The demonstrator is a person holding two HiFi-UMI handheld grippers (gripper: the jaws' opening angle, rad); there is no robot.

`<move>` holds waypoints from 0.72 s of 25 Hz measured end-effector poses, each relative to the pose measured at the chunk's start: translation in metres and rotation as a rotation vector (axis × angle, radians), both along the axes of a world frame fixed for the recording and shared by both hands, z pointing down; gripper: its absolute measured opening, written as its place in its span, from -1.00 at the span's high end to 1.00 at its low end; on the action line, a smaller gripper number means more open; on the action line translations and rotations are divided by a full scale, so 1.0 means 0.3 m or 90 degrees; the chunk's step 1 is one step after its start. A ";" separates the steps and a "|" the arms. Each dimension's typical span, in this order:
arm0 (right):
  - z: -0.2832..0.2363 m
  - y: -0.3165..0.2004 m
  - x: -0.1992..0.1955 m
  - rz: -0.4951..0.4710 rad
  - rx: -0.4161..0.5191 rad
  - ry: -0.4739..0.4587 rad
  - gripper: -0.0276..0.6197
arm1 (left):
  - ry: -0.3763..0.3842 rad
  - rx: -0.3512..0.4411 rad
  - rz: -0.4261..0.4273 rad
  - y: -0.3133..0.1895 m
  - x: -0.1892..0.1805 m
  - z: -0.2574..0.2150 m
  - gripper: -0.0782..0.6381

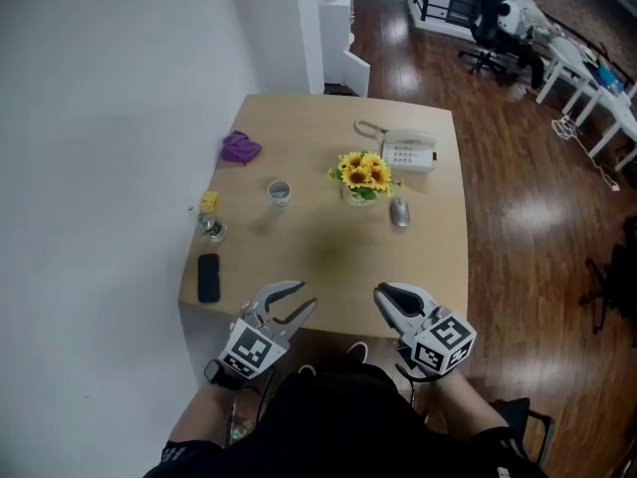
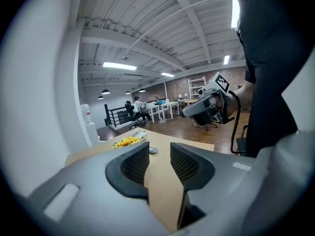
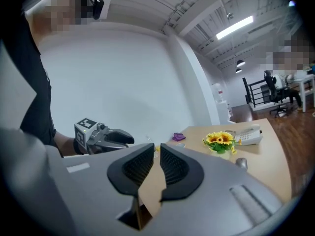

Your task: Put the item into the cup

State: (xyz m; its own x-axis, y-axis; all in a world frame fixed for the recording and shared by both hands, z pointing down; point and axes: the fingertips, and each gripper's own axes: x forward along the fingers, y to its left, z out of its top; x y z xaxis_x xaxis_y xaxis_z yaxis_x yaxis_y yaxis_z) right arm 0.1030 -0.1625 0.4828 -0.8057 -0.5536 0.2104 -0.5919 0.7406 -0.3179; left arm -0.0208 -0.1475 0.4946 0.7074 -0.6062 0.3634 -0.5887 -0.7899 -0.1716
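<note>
Tan table (image 1: 328,257) sits against a white wall (image 1: 100,118), with dark wood floor (image 1: 528,217) on the open side.

I can't tell for certain which thing is the task item. My best candidate is the small yellow block (image 1: 208,200) near the table's wall-side edge. It's too small for me to call a long axis or a heading.

The cup (image 1: 280,192) stands upright, mouth up. It's near the block on the side toward mid-table and not touching it. I can't see into it.

Outward from there:
- A small clear object (image 1: 212,230) sits just on my side of the block. I can't identify it.
- A black slab (image 1: 208,277) lies flat further toward me. Its long axis runs along the wall-side edge, near to far.
- A purple cloth (image 1: 240,148) lies crumpled on the far side of the block.
- The sunflowers (image 1: 362,175) are mid-table, beyond the cup from the block.
- A grey mouse (image 1: 399,212) is just beside the flowers, and a white telephone (image 1: 409,153) is behind them.

Both tools are at the near table edge, well apart from the block and cup:
- **Left gripper** (image 1: 307,295): the jaws stand clearly apart, and I see only tabletop between the pads.
- **Right gripper** (image 1: 383,297): the jaws are almost together with a thin slit left, and nothing is in it.

Both point up the table and slightly inward.
</note>
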 end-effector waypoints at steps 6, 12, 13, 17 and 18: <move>-0.039 0.240 -0.058 0.023 0.015 0.003 0.77 | 0.014 0.009 0.009 0.223 -0.061 -0.029 0.40; -0.070 0.531 -0.156 0.082 0.036 0.012 0.89 | 0.002 0.004 0.033 0.540 -0.172 -0.008 0.39; -0.074 0.584 -0.168 0.090 0.038 0.016 0.89 | 0.003 -0.002 0.037 0.598 -0.189 0.000 0.39; -0.088 0.756 -0.203 0.107 0.043 0.026 0.89 | 0.006 -0.013 0.043 0.767 -0.250 0.019 0.38; -0.095 0.789 -0.211 0.108 0.047 0.026 0.89 | 0.010 -0.015 0.043 0.793 -0.260 0.020 0.38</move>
State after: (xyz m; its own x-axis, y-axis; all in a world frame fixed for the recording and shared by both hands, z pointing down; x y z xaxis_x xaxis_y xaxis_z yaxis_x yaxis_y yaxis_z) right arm 0.0399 0.0743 0.4544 -0.6907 -0.6962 0.1954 -0.7220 0.6491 -0.2394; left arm -0.0989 0.0906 0.5005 0.7526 -0.5477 0.3656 -0.5360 -0.8320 -0.1430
